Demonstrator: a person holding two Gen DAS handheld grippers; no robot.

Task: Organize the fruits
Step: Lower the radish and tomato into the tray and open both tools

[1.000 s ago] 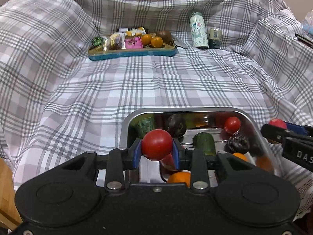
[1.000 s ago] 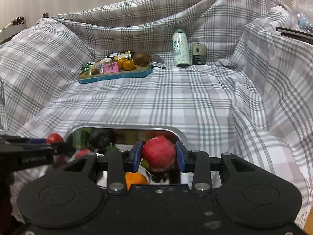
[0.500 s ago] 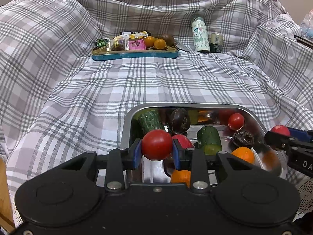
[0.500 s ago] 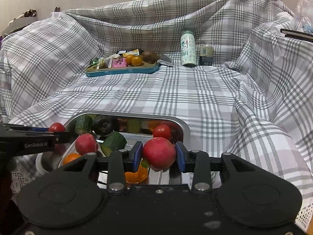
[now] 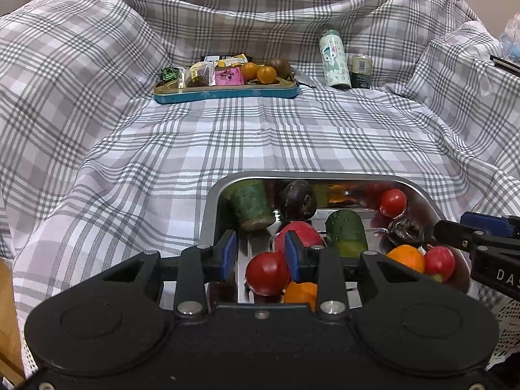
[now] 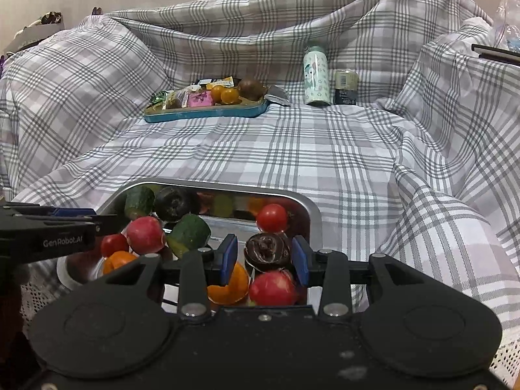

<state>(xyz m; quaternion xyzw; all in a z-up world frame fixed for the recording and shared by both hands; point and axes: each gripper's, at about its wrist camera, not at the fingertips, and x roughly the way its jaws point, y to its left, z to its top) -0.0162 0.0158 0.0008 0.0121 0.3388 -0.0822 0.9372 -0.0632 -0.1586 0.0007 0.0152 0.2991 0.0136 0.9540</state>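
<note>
Surface: grey-and-white plaid cloth [image 5: 260,143] draped over the tabletop and bunched up high at the back and sides.
Near tray: shiny rectangular metal tray [image 5: 208,208] at the front edge, holding the fruit and vegetables.
Left hand-held gripper [image 5: 260,255]: black body with blue pads, jaws apart and gripping nothing; it hangs over the near left part of the metal tray.
Round red tomato [image 5: 267,273]: lies in the tray just below the left pads, loose, close against the right-hand pad.
Right hand-held gripper [image 6: 264,260]: jaws likewise apart and empty, over the near right part of the tray.
Red apple-like fruit [image 6: 272,287]: rests in the tray under the right gripper's gap, beside an orange piece [image 6: 229,284] and in front of a dark wrinkled fruit [image 6: 267,250].
Other tray contents: two green cucumber chunks, one upright at the far left [image 5: 252,206], one nearer the middle [image 5: 346,232]; a dark round fruit [image 5: 298,200]; a small red tomato [image 5: 393,202] toward the far right.
Writing: "GenRobot.AI" on the left gripper's finger in the right wrist view; "DAS", cut off by the frame edge, on the right gripper's finger in the left wrist view.
Background: blue-rimmed tray [image 5: 227,92] of wrapped snacks, small oranges and a brown kiwi; a pale mint bottle with a cartoon print [image 5: 334,60] beside a small dark jar [image 5: 361,71]; their label text is too small to read.
</note>
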